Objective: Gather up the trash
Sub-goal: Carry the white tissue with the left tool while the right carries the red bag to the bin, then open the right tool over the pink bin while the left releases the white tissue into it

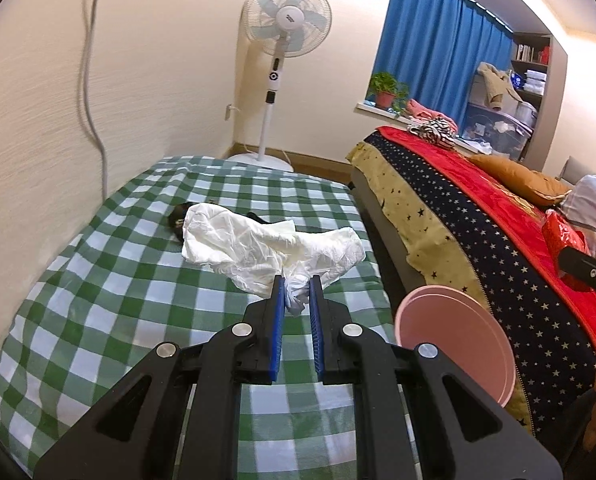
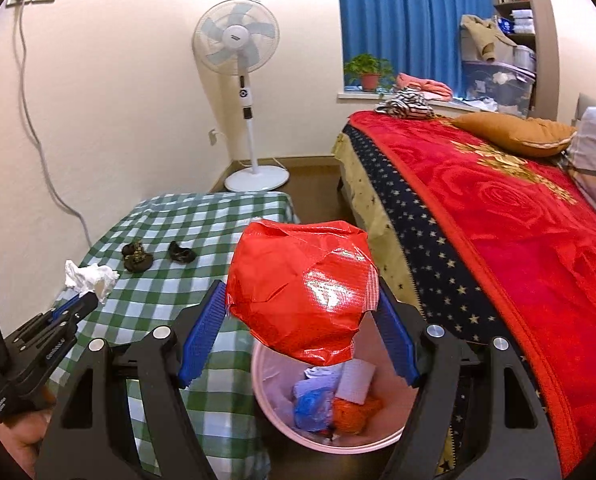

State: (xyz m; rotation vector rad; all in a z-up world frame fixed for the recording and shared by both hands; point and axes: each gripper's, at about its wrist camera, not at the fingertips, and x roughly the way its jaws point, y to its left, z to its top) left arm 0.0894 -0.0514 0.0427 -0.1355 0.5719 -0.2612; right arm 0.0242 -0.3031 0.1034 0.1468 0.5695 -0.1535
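Note:
A crumpled white plastic wrapper [image 1: 265,240] hangs over the green checked table [image 1: 97,320], and my left gripper [image 1: 296,284] is shut on its near end. In the right wrist view that gripper [image 2: 83,300] and the wrapper [image 2: 91,276] show at the left. My right gripper [image 2: 300,284] is shut on a crumpled red foil bag [image 2: 298,320], held just above the pink bin [image 2: 263,392]. Blue, orange and white scraps lie inside the bin. Two dark scraps [image 2: 137,258] [image 2: 181,252] rest on the cloth.
The pink bin [image 1: 458,344] stands in the narrow gap between the table and a bed with a red blanket [image 2: 518,216]. A standing fan [image 2: 237,40] is in the far corner. A grey cable [image 2: 37,140] runs down the left wall.

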